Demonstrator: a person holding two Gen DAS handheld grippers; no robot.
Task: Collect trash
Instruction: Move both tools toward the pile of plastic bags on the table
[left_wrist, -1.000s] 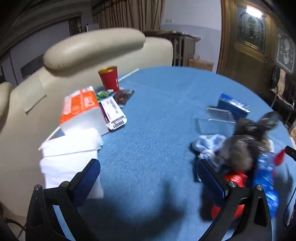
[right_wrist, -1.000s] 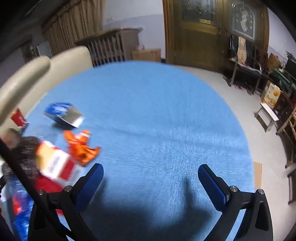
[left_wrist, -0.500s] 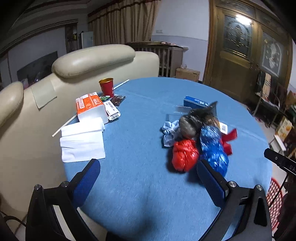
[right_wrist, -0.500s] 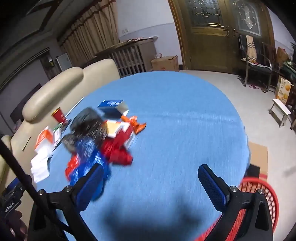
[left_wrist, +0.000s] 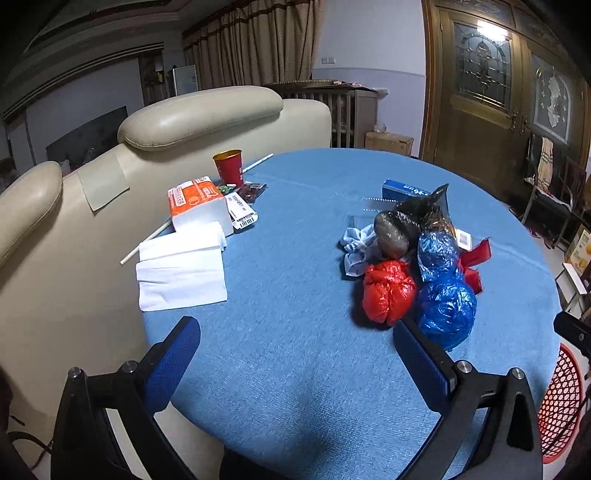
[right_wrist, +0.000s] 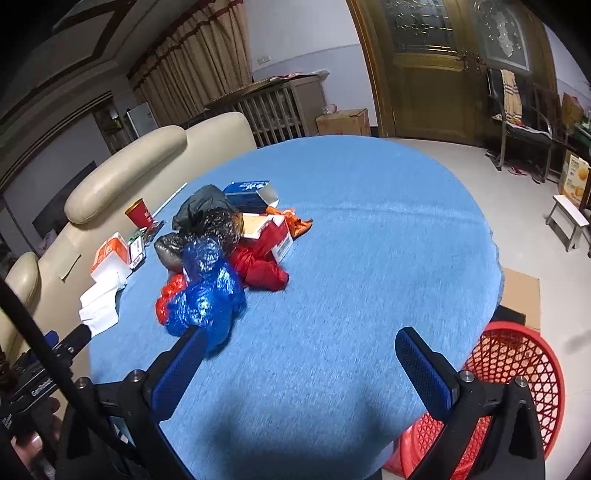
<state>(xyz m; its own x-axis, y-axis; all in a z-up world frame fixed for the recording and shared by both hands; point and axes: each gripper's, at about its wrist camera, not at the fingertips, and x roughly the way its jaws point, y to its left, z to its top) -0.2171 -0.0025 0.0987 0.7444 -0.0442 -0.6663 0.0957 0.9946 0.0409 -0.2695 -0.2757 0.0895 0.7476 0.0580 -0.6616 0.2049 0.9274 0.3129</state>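
Right wrist view showed the right gripper (right_wrist: 297, 354) spread wide and empty above the near edge of the blue table (right_wrist: 369, 236), with the blue bag (right_wrist: 207, 295) just ahead of its left finger. The left gripper (left_wrist: 295, 349) was likewise wide apart and held nothing. Beyond lay the rest of the trash heap: a red bag (left_wrist: 388, 291), a dark bag (left_wrist: 397, 229) and a blue box (right_wrist: 251, 194). The red basket (right_wrist: 517, 373) stood on the floor beside the table. A clean pick probably meant centring on one bunched bag and pinching its crumpled bulk.
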